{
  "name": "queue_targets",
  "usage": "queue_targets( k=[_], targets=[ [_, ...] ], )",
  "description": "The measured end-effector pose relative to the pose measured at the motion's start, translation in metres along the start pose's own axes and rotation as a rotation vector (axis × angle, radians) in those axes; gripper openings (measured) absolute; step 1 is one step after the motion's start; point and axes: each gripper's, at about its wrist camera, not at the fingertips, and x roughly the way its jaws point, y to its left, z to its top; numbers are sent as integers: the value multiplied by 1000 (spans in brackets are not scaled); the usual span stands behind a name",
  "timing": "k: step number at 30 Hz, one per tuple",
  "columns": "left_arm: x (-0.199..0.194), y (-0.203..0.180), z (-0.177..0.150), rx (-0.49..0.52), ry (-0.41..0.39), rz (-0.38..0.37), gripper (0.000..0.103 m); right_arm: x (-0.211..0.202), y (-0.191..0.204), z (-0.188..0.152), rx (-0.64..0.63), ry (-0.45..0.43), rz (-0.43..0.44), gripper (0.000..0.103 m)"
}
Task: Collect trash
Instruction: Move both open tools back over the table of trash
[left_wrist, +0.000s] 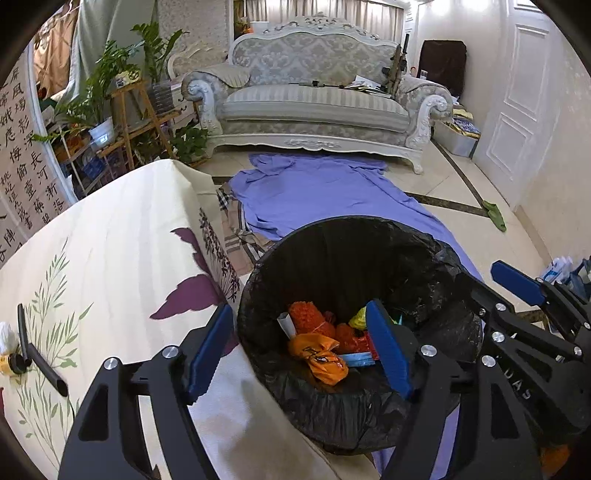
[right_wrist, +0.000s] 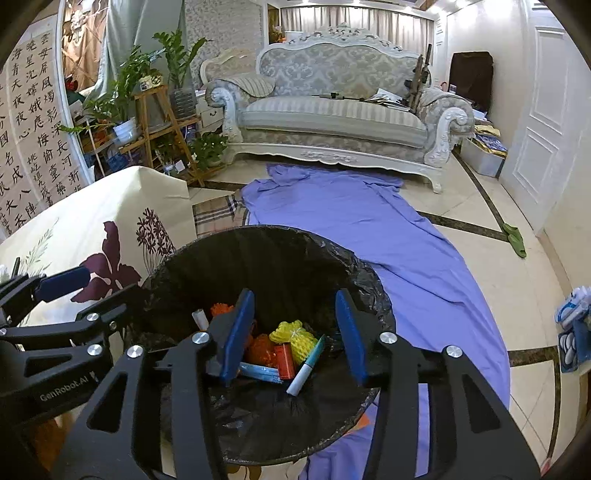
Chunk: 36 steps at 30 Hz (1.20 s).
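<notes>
Over the bin, both my hands hang above its mouth
room: sofa (right_wrist: 332, 110) at far wall, purple sheet (right_wrist: 369, 236) spread on floor betw. sofa & bin.
surface: cream floral cloth (left_wrist: 110, 258) to the left, edge just beside the bin; black tube (left_wrist: 44, 354) + small yellow-capped thing lie on it, maybe still to collect, can't tell.
bin: trash bin (right_wrist: 258, 258) w/ black liner, standing on the sheet's near end, upright.
trash: already in the bin bottom — orange wrapper (left_wrist: 317, 358), orange mesh bits, yellow foam net (right_wrist: 295, 334), red can (right_wrist: 284, 362), white-teal tube (right_wrist: 306, 369).
left hand-held gripper (left_wrist: 299, 347): released, jaws wide, nothing betw. them; one blue pad over the bin, other over the cloth side.
right hand-held gripper (right_wrist: 295, 334): released too, jaws apart, empty, centred over the bin mouth.
step, my guess: drop looks done; both loads sit in the liner.
doing it well: lift clear straight up so pads don't snag the liner rim & tip the bin; keep jaws apart on the way out; check nothing hangs on the pads before going back to the surface.
</notes>
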Motion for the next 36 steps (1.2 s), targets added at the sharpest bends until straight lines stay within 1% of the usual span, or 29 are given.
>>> queue_targets(
  k=[1, 2, 4, 8, 11, 13, 19, 22, 27, 36],
  targets=[
    [-2, 2, -1, -6, -3, 1, 73, -1, 0, 0, 2, -4, -1, 57],
    [-3, 2, -1, -9, -6, 2, 74, -4, 2, 1, 4, -9, -1, 59],
    [-11, 7, -4, -17, -14, 7, 74, -5, 3, 1, 4, -11, 1, 68],
    [-23, 22, -11, -43, -25, 31, 74, -11, 10, -1, 21, -20, 34, 73],
    [-34, 39, -18, -77, -29, 55, 74, -12, 19, -3, 35, -8, 80, 76],
    [-40, 50, -23, -95, -31, 76, 75, -14, 30, -4, 26, -4, 107, 77],
    [-57, 81, -41, -152, -33, 140, 75, -20, 74, -5, -58, 9, 175, 77],
    [-67, 102, -50, -193, -33, 171, 75, -22, 87, -6, -82, 12, 203, 77],
    [-79, 138, -65, -254, -28, 236, 75, -29, 125, -8, -158, 16, 266, 77],
    [-96, 196, -92, -363, -17, 320, 75, -32, 176, -10, -262, 30, 338, 77]
  ],
)
